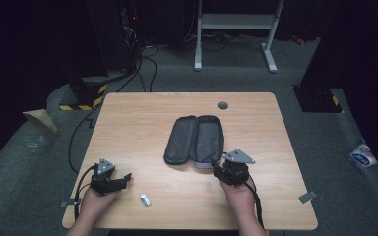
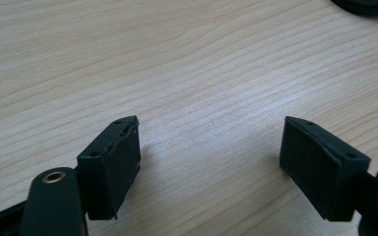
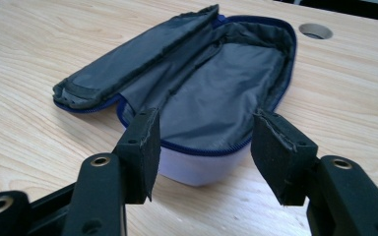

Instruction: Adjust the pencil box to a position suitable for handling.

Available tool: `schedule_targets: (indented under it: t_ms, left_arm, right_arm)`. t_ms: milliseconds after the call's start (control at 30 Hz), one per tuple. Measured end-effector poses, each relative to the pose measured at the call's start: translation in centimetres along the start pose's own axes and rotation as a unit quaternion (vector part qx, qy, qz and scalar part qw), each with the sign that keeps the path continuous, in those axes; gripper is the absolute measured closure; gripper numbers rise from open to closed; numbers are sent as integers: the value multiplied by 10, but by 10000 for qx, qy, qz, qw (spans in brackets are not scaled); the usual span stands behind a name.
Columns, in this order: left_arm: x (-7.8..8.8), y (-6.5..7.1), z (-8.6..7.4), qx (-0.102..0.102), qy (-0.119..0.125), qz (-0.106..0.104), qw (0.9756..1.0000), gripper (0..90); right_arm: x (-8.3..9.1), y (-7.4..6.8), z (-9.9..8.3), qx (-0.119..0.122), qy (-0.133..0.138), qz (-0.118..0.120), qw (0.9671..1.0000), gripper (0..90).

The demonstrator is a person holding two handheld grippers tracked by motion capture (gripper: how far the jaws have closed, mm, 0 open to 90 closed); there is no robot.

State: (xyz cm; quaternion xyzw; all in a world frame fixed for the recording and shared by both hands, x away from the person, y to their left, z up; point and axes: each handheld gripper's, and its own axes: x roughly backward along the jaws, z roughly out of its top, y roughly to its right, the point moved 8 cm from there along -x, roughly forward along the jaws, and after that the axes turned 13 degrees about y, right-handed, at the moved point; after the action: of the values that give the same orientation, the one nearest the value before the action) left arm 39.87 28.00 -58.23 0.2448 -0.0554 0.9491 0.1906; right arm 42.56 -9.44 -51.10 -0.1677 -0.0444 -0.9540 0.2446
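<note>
Jaws of the right gripper (image 3: pixel 204 152) stand spread with nothing pinched, in the lower middle of the right gripper view, just short of the near end of the open dark grey fabric zip pouch (image 3: pixel 211 93). That pouch lies unzipped, lid folded to the upper left, blue zip edging its rim, at the centre of the light wooden table (image 1: pixel 142 123) in the high view. At lower left there, the left gripper (image 1: pixel 120 178) rests with jaws spread over bare wood. Between the hands lies a small silvery object (image 1: pixel 145 199), perhaps a clip.
</note>
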Motion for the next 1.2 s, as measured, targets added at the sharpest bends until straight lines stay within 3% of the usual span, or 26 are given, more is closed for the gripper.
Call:
schedule_targets:
  t_ms: [133,300,533,733,1200]
  left_arm:
    - [0,0,0,-3,0,-9,10000,236]
    - [0,0,0,-5,0,-12,10000,236]
    - [0,0,0,-8,-8,-19,10000,236]
    - [0,0,0,-5,-8,-19,10000,236]
    - [0,1,0,7,-6,-28,10000,236]
  right_arm:
    - [-6,-3,3,54,15,-1,10000,466]
    - [-14,5,5,39,14,-112,9999,489]
    - [-33,29,1,-66,-151,-332,9993,587]
    - [-38,35,-7,-188,-227,-370,9989,677]
    - [-32,25,-21,-222,-269,-257,9991,721]
